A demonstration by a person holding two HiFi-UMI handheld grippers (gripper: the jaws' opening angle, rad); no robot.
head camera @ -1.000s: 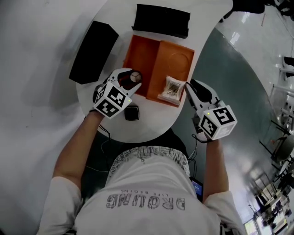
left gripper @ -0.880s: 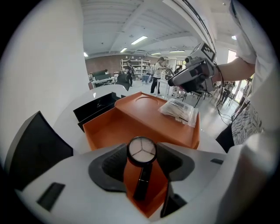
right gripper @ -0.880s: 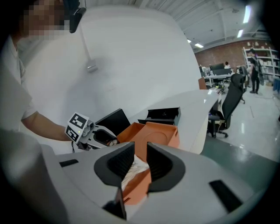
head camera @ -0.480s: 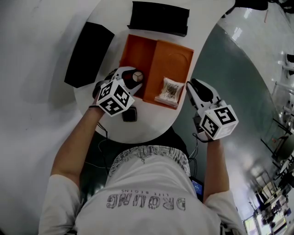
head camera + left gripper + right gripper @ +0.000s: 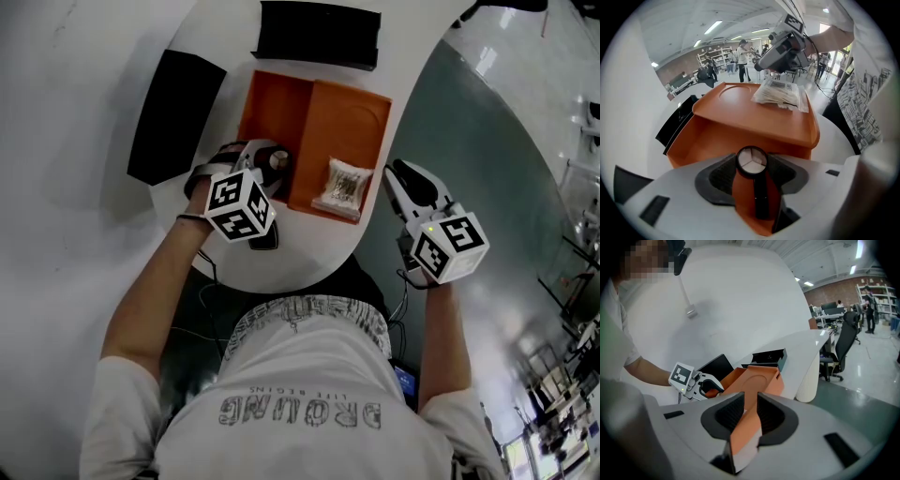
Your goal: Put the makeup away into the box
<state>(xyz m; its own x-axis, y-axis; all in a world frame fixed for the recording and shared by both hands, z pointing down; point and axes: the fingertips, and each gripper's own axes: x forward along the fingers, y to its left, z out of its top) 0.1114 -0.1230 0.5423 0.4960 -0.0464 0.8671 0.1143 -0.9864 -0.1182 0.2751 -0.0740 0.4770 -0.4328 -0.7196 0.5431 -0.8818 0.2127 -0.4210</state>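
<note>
An orange box [image 5: 272, 117] stands open on the white table [image 5: 309, 253], its lid [image 5: 352, 131] laid flat to the right. A clear packet of cotton swabs [image 5: 340, 185] lies on the lid. My left gripper [image 5: 265, 164] is shut on a black makeup tube with a round white end [image 5: 751, 161], held just over the box's near edge. In the left gripper view the box's hollow [image 5: 708, 140] lies right beyond the tube. My right gripper [image 5: 396, 176] hangs off the table's right side, jaws a little apart with nothing between them [image 5: 749, 404].
A small black compact [image 5: 266, 240] lies on the table, partly under my left gripper. A flat black case [image 5: 176, 117] lies left of the box, and a black box [image 5: 319, 36] stands behind it. Grey floor [image 5: 469, 141] drops away right of the curved table edge.
My left gripper has rolled and sunk toward the box's near edge with the tube still in it. The right gripper has barely shifted.
</note>
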